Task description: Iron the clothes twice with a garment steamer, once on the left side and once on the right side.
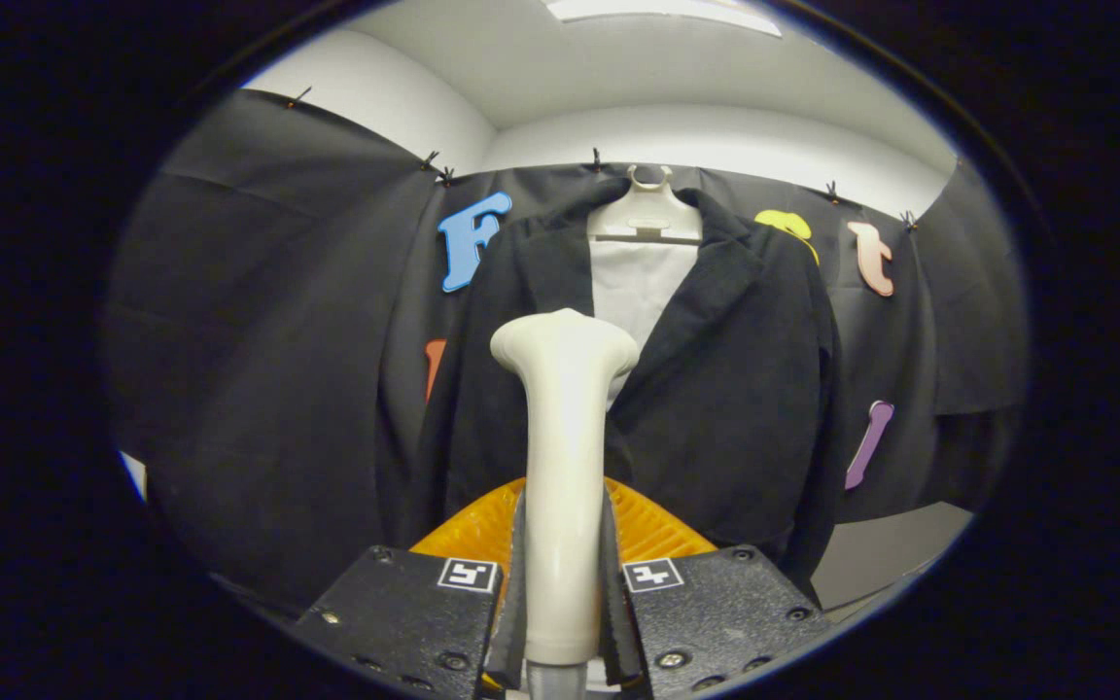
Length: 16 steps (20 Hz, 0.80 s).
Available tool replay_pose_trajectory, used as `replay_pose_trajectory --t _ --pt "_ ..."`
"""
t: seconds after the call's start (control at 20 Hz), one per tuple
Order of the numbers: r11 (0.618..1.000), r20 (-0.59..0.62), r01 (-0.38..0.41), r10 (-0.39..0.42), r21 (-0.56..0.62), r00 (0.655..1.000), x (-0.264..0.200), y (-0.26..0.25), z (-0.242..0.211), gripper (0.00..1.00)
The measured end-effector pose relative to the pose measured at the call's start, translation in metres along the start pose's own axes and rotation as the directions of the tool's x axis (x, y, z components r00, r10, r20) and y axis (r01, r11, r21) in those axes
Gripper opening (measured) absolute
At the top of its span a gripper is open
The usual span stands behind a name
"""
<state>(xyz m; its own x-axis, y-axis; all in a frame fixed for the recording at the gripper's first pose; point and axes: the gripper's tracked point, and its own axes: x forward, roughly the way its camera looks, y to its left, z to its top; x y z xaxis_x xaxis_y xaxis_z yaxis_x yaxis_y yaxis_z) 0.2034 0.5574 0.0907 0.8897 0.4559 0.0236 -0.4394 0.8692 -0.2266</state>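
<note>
Already the jaws clamp the garment steamer [565,428] upright, its head just short of the black jacket [716,389] hanging on a hanger [645,209] ahead; judging by this, neither side's pass looks begun.

Your gripper [565,574] is pointing forward and slightly upward, with its two fingers [515,583] closing in from nine and three o'clock on the handle of the garment steamer [565,408]. Both fingers are pressing against the handle's sides, clamping it upright between them, so the head is rising toward twelve o'clock from the jaws. You are holding the fingers roughly level with each other, the jaws narrowed to the handle's width.
</note>
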Motion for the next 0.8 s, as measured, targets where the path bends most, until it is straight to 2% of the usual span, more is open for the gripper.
replay_pose_trajectory --t 0.8 --pt "0.999 -0.160 -0.029 0.023 -0.035 0.987 -0.017 0.016 -0.080 0.34"
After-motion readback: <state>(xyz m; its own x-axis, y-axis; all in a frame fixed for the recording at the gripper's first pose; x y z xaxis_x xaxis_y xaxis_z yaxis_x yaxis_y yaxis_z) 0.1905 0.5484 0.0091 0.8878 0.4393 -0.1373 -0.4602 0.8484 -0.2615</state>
